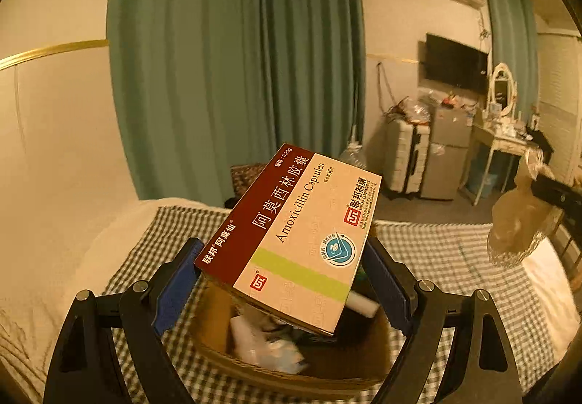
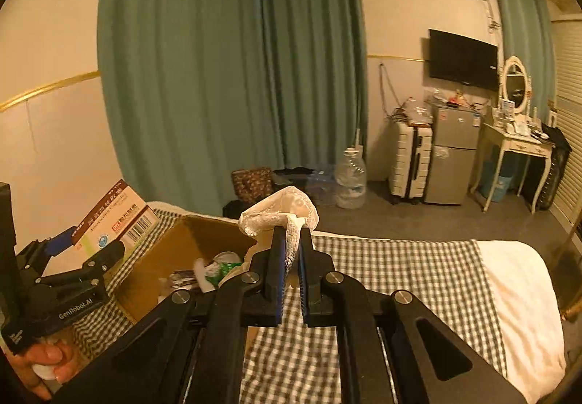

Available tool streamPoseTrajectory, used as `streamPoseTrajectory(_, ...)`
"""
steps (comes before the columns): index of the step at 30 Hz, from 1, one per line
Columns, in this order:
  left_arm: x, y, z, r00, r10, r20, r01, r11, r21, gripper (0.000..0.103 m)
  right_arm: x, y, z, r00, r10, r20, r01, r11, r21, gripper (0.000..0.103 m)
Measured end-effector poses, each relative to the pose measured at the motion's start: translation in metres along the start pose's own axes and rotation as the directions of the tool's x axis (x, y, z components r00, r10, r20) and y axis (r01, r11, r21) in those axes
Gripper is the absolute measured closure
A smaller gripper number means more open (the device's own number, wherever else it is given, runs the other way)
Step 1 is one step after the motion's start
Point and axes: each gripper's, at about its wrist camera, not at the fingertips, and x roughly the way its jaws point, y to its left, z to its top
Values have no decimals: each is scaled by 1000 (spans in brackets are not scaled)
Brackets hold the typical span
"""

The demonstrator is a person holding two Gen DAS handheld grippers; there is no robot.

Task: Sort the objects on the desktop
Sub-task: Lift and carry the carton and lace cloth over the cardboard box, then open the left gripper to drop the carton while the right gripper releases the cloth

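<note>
A red and cream Amoxicillin medicine box (image 1: pixel 298 240) sits tilted between the blue pads of my left gripper (image 1: pixel 282 247), which is shut on it with its jaws wide. It hangs over an open cardboard box (image 1: pixel 254 364) with several small items inside. In the right wrist view the same medicine box (image 2: pixel 116 218) and left gripper (image 2: pixel 83 251) are at the left, beside the cardboard box (image 2: pixel 189 240). My right gripper (image 2: pixel 293 235) is shut on a white lace pouch (image 2: pixel 280 211), held up just right of the cardboard box. The pouch (image 1: pixel 516 222) also shows at the right of the left wrist view.
The cardboard box rests on a checked cloth (image 2: pixel 400 266) spread over a white bed (image 2: pixel 520 295). Green curtains (image 2: pixel 225 76) hang behind. On the floor beyond stand a water bottle (image 2: pixel 351 178), a suitcase (image 2: pixel 411 164), a small fridge (image 2: pixel 453 153) and a dressing table (image 2: pixel 516 146). A hand (image 2: pixel 40 364) grips the left tool.
</note>
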Motion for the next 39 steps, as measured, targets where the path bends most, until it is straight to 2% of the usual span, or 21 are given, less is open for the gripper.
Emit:
streamPoseTrajectory(5, 25, 16, -13, 998, 6, -57, -6, 1000, -1, 14, 23, 23, -2, 999, 44, -17, -45, 999, -26, 97)
streamPoseTrajectory(9, 41, 15, -24, 997, 3, -82, 0, 999, 37, 14, 45, 41, -4, 997, 66, -28, -67, 997, -44, 97)
streamPoseTrajectory(13, 64, 22, -31, 991, -12, -136, 13, 1000, 3, 14, 80, 53, -7, 992, 96, -78, -98, 995, -19, 97)
streamPoseTrajectory(22, 108, 29, -48, 974, 5, -225, -2, 1000, 13, 14, 145, 80, -13, 978, 134, -157, -150, 984, -92, 93)
streamPoseTrajectory(24, 116, 30, -50, 973, 4, -231, -2, 1000, 12, 14, 162, 82, -16, 971, 137, -197, -158, 983, -94, 93)
streamPoseTrajectory(28, 126, 34, -45, 974, 4, -225, -4, 1000, 1, 14, 181, 80, -20, 968, 136, -210, -160, 982, -99, 92)
streamPoseTrajectory(30, 128, 37, -42, 975, 4, -224, -7, 1000, -9, 14, 190, 78, -23, 962, 148, -230, -173, 981, -93, 77)
streamPoseTrajectory(31, 130, 39, -41, 975, 7, -224, -10, 1000, -13, 14, 194, 77, -24, 959, 148, -240, -174, 980, -91, 55)
streamPoseTrajectory(32, 131, 41, -40, 975, 8, -224, -13, 1000, -19, 13, 196, 76, -25, 959, 148, -243, -175, 980, -91, 40)
streamPoseTrajectory(33, 132, 43, -40, 975, 6, -223, -12, 1000, -26, 13, 197, 74, -26, 960, 152, -235, -177, 980, -88, 37)
streamPoseTrajectory(39, 130, 45, -29, 980, 7, -198, -15, 999, -42, 12, 190, 67, -23, 964, 154, -215, -170, 984, -59, 37)
